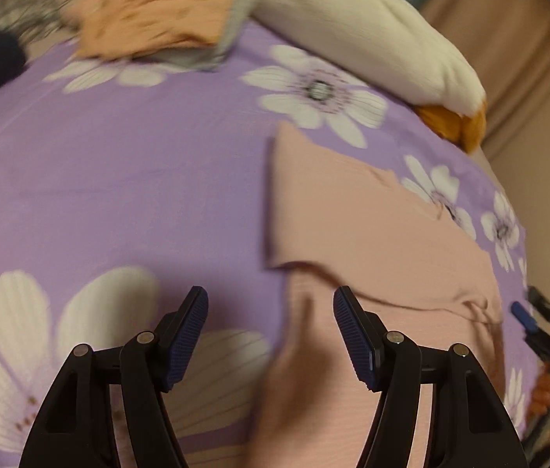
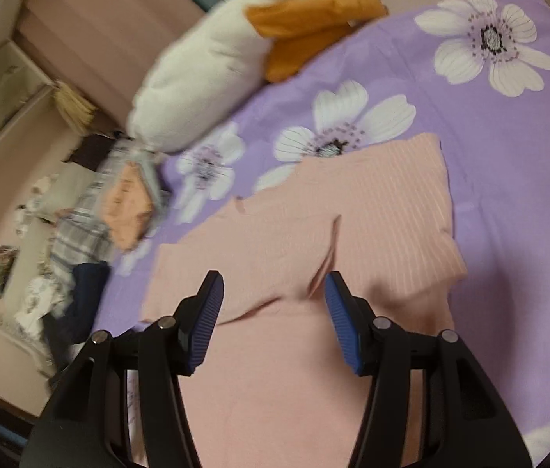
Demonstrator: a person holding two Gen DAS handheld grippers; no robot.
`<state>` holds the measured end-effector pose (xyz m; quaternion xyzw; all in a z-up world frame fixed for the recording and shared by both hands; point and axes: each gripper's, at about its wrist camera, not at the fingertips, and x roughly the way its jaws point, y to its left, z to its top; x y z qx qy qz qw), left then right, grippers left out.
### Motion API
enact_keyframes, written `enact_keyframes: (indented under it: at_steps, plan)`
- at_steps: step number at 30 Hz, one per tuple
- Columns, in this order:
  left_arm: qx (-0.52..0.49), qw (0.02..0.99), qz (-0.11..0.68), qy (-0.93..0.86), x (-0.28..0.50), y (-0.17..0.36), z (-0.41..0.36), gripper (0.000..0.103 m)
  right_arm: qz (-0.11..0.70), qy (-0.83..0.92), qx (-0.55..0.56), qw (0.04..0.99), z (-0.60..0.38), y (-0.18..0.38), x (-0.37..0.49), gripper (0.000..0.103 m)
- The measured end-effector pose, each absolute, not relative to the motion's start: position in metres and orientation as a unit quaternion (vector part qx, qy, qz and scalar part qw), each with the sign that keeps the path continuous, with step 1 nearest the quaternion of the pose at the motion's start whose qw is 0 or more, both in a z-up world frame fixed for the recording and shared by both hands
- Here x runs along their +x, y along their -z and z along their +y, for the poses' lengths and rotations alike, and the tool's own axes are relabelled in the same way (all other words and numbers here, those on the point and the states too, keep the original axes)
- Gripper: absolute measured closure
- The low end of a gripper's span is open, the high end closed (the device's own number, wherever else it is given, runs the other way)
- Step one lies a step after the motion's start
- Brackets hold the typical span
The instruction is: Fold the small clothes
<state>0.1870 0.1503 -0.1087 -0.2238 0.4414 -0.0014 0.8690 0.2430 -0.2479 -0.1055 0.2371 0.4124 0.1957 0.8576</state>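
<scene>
Pink garment [image 2: 294, 257], one, ribbed, partly folded, flat on purple floral bedsheet [image 2: 509, 148] beside white plush duck [image 2: 204, 78]. Left hand-held gripper [image 1: 271, 335], right hand-held gripper [image 2: 275, 319]: both released, above garment.

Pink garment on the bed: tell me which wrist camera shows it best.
The right wrist view. There the pink garment fills the centre, with its ribbed folded flap and edges visible beyond the open right gripper. The left wrist view shows it off to the right, blurred, and partly behind the open left gripper.
</scene>
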Motion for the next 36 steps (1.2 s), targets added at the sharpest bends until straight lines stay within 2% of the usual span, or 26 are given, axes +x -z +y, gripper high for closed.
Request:
enact_keyframes:
  at_steps: [2,5,6,7,9,13,19,23,26,30,35,36]
  plan:
    - [-0.240,0.865,0.440,-0.005,0.179,0.112,0.163,0.038,0.434,-0.178,0.220,0.855,-0.240,0.119,0.264,0.054]
    - [-0.251,0.863,0.439,-0.010,0.171,0.113,0.175,0.038,0.475,-0.150,0.195,0.845,-0.228,0.145,0.291,0.067]
    - [-0.254,0.862,0.439,-0.012,0.169,0.114,0.178,0.038,0.482,-0.138,0.188,0.845,-0.224,0.152,0.296,0.075]
    - [-0.257,0.861,0.439,-0.012,0.167,0.114,0.180,0.038,0.477,-0.134,0.181,0.849,-0.221,0.153,0.298,0.079]
    - [-0.260,0.859,0.440,-0.011,0.166,0.115,0.181,0.038,0.466,-0.130,0.163,0.860,-0.216,0.148,0.299,0.096]
    - [-0.263,0.858,0.441,-0.007,0.165,0.118,0.184,0.038,0.445,-0.130,0.126,0.877,-0.205,0.132,0.299,0.097]
    - [-0.258,0.859,0.442,0.007,0.169,0.117,0.174,0.038,0.365,-0.141,0.170,0.904,-0.233,0.082,0.281,0.097]
    - [-0.251,0.861,0.441,0.017,0.178,0.113,0.164,0.038,0.395,-0.107,0.146,0.900,-0.242,0.098,0.286,0.096]
    - [-0.243,0.866,0.435,0.034,0.191,0.104,0.153,0.038,0.430,-0.097,0.152,0.885,-0.246,0.116,0.291,0.091]
    - [-0.226,0.873,0.427,0.063,0.212,0.093,0.135,0.038,0.419,-0.066,0.133,0.896,-0.251,0.116,0.283,0.079]
    - [-0.215,0.878,0.416,0.098,0.242,0.090,0.109,0.038,0.393,-0.141,0.151,0.896,-0.249,0.109,0.274,0.079]
    - [-0.211,0.877,0.418,0.107,0.249,0.093,0.103,0.038,0.397,-0.148,0.150,0.893,-0.247,0.111,0.273,0.083]
